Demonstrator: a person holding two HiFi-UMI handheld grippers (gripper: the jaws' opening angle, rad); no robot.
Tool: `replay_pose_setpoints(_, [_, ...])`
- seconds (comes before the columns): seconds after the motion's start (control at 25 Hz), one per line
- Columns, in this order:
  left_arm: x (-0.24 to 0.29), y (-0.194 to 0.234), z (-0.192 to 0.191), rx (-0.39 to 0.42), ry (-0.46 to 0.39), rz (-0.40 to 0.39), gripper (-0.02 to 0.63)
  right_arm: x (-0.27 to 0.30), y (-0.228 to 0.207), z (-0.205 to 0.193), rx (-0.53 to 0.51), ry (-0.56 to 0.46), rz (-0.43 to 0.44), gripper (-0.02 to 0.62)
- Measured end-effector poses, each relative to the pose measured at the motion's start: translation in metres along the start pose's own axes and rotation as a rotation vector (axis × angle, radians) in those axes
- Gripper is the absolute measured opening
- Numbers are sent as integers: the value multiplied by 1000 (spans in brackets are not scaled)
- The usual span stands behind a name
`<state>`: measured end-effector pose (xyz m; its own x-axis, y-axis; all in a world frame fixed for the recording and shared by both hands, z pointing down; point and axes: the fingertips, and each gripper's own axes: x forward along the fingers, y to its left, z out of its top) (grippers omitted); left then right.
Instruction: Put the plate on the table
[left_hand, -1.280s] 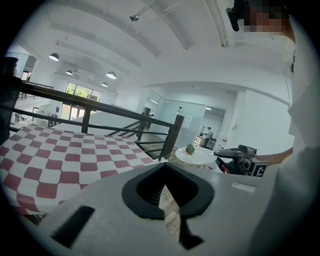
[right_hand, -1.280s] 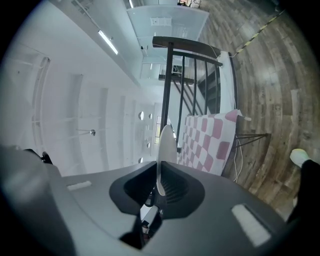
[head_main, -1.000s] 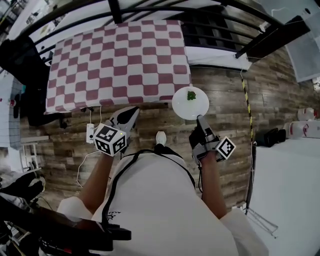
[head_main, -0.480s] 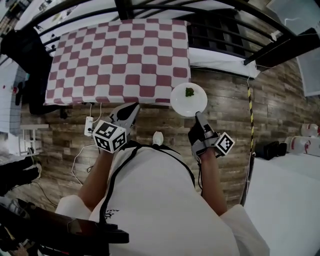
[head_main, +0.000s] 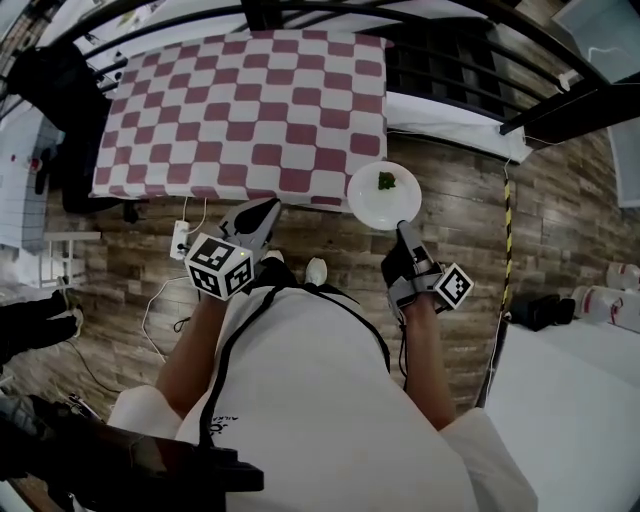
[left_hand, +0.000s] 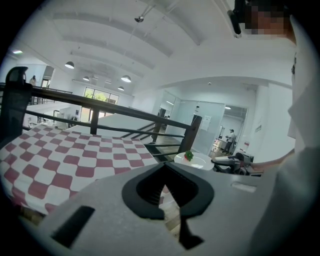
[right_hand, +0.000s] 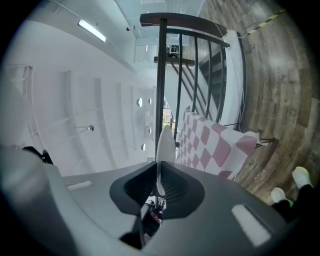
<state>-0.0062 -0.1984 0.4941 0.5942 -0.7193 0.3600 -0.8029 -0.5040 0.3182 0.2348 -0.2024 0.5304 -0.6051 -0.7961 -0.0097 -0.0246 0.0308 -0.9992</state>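
A white plate with a small green piece of food hangs over the wooden floor, just off the front right corner of the table. The table is covered by a red-and-white checked cloth. My right gripper is shut on the plate's near rim. In the right gripper view the plate shows edge-on, clamped between the jaws of the right gripper. My left gripper is shut and empty, held before the table's front edge. The left gripper view shows the plate to the right of the cloth.
A black railing runs behind and to the right of the table. A power strip with a cable lies on the floor under the table's front left edge. A yellow-black strip and a white surface are at right. Dark objects stand at left.
The plate stays clamped in my right gripper and has edged slightly towards the table's corner. The left gripper holds its place before the table's front edge.
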Motion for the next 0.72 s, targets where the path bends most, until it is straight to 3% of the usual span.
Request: replay_pose_setpoints(0.72, [44,50,6,-29,47,-11,8,73,-25,10,12,47,11,31])
